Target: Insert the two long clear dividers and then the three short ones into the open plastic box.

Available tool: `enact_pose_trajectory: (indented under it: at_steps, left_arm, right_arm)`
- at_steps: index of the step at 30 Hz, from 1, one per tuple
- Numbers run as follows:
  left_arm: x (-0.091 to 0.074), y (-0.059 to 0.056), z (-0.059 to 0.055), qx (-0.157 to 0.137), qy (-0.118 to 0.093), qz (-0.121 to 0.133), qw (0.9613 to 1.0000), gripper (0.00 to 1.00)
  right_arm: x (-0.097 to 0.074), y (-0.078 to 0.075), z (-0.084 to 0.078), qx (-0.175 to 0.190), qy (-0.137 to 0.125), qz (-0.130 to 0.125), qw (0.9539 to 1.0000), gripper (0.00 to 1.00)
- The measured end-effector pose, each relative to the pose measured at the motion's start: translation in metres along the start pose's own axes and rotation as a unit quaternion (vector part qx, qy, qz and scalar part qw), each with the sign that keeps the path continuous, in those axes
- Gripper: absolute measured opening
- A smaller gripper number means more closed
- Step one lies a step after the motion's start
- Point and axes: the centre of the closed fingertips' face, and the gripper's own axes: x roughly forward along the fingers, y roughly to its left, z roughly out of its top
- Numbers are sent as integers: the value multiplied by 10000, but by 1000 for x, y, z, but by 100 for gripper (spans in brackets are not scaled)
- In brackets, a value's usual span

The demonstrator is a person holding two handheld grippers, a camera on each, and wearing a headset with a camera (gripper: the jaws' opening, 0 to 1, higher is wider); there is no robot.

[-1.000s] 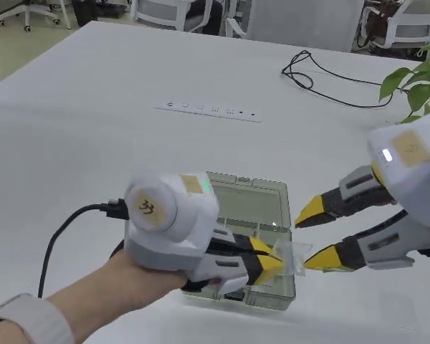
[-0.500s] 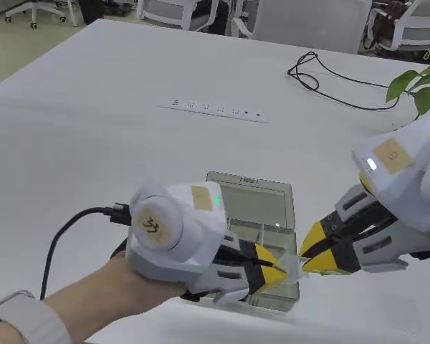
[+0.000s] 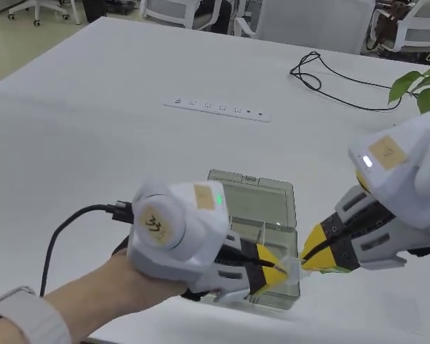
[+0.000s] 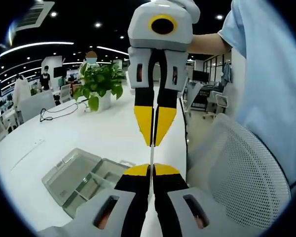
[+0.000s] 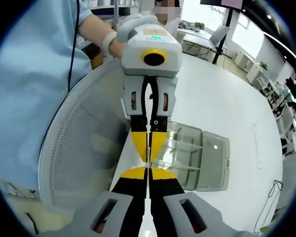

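In the head view, an open plastic box [image 3: 252, 198] lies on the white desk [image 3: 93, 136], its lid folded back flat. Just over the box's near right corner, the left tool [image 3: 276, 274] and the right tool [image 3: 306, 259] meet tip to tip. Both are pressed together on one small clear divider [image 3: 292, 266] between them. A power strip [image 3: 216, 110] lies farther back.

In the left gripper view, the left tool [image 4: 151, 171] pinches the clear divider [image 4: 151, 156], seen edge-on as a thin line. The right tool [image 4: 154, 141] grips its far end from above. The plastic box [image 4: 69, 174] sits lower left, and a potted plant [image 4: 101, 86] stands behind it.

In the right gripper view, the right tool [image 5: 148, 174] is pressed together and faces the left tool [image 5: 148, 156]. The plastic box [image 5: 213, 158] lies to the right, with clear partitions standing in its base.
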Motion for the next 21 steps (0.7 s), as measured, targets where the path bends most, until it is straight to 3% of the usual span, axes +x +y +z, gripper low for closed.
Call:
enact_pose_trajectory:
  at_steps: [4,10,21]
  left_arm:
    - [-1,4,1,-127,-51,76,9999,3]
    - [-6,11,-2,-273,-60,290,9992,22]
    - [-34,30,-19,-569,22,874,9945,53]
  right_arm:
    - [0,1,4,65,-5,8,10000,2]
    - [1,-2,7,156,78,2,9998,2]
    - [8,-29,2,548,410,-166,9975,2]
